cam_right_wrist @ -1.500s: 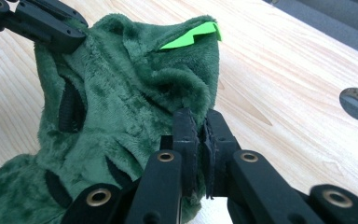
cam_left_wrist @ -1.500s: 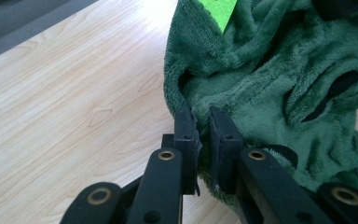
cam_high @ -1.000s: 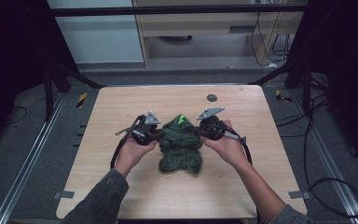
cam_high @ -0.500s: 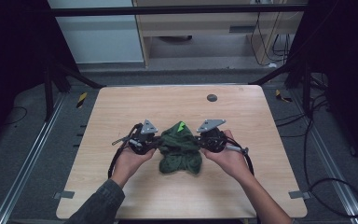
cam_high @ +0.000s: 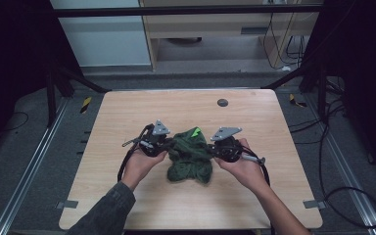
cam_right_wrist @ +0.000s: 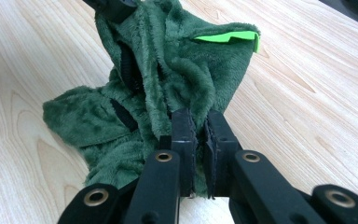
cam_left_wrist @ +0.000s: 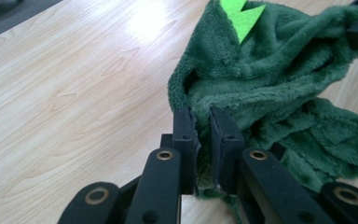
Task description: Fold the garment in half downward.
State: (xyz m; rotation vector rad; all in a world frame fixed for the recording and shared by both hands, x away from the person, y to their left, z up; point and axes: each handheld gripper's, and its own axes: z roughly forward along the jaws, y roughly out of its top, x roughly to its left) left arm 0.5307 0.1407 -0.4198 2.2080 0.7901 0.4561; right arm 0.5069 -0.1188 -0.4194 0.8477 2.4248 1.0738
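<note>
A dark green plush garment [cam_high: 191, 156] with a bright green felt piece [cam_high: 195, 132] hangs bunched between the two grippers over the middle of the table. My left gripper [cam_high: 165, 145] is shut on its left edge; in the left gripper view the fleece [cam_left_wrist: 270, 79] is pinched between the jaws at my left gripper [cam_left_wrist: 203, 122]. My right gripper [cam_high: 214, 148] is shut on the opposite edge; the right gripper view shows the plush [cam_right_wrist: 158, 79] clamped at my right gripper [cam_right_wrist: 200, 122]. The garment's lower part rests on the wood.
The light wooden table [cam_high: 127, 112] has a small dark round disc [cam_high: 222, 103] near its far edge. Black cables [cam_high: 127, 164] trail from each gripper along the forearms. Dark floor and metal rails surround the table.
Both grippers have come toward the near edge of the table with the garment held between them, and they have closed in slightly on each other.
</note>
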